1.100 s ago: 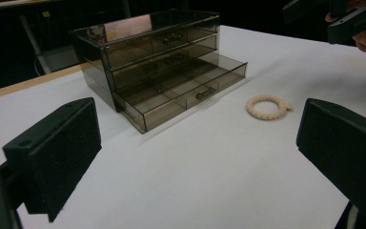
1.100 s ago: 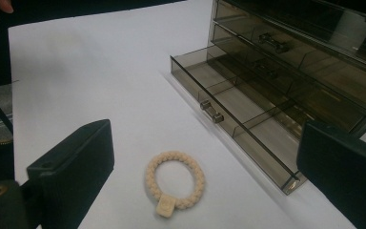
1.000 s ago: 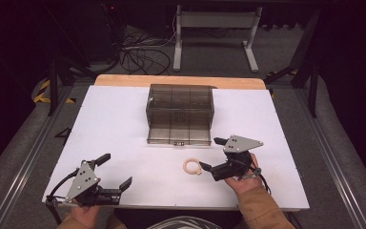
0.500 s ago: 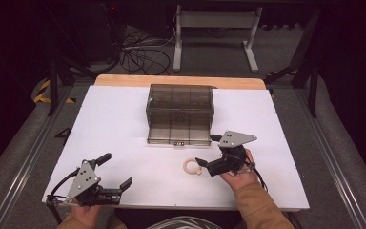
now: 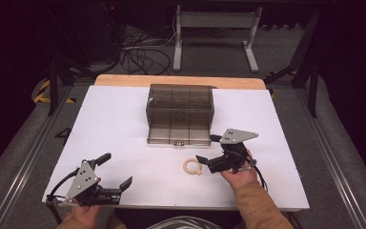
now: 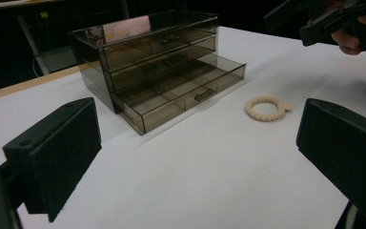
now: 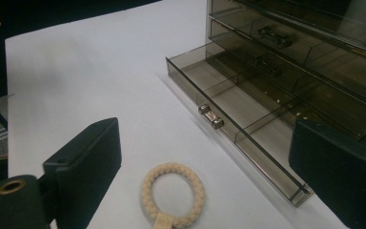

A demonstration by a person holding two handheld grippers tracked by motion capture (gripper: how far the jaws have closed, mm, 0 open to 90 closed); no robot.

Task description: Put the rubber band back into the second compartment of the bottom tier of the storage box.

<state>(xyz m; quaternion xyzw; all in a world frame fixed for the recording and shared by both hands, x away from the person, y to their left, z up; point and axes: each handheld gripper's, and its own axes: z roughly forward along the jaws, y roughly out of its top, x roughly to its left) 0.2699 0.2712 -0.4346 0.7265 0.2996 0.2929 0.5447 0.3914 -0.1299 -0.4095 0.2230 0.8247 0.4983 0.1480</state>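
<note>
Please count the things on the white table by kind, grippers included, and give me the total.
Smoky transparent plastic drawer organizer with three drawers, the bottom one pulled out: 1
Cream braided hair tie ring: 1
Black two-jaw grippers, left gripper and right gripper: 2
Total: 4

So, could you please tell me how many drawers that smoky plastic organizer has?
3, stacked: the top drawer and middle drawer are shut; the bottom drawer is pulled open toward the braided ring.

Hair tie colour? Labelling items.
Cream, braided; the hair tie shows best in the right gripper view.
</note>
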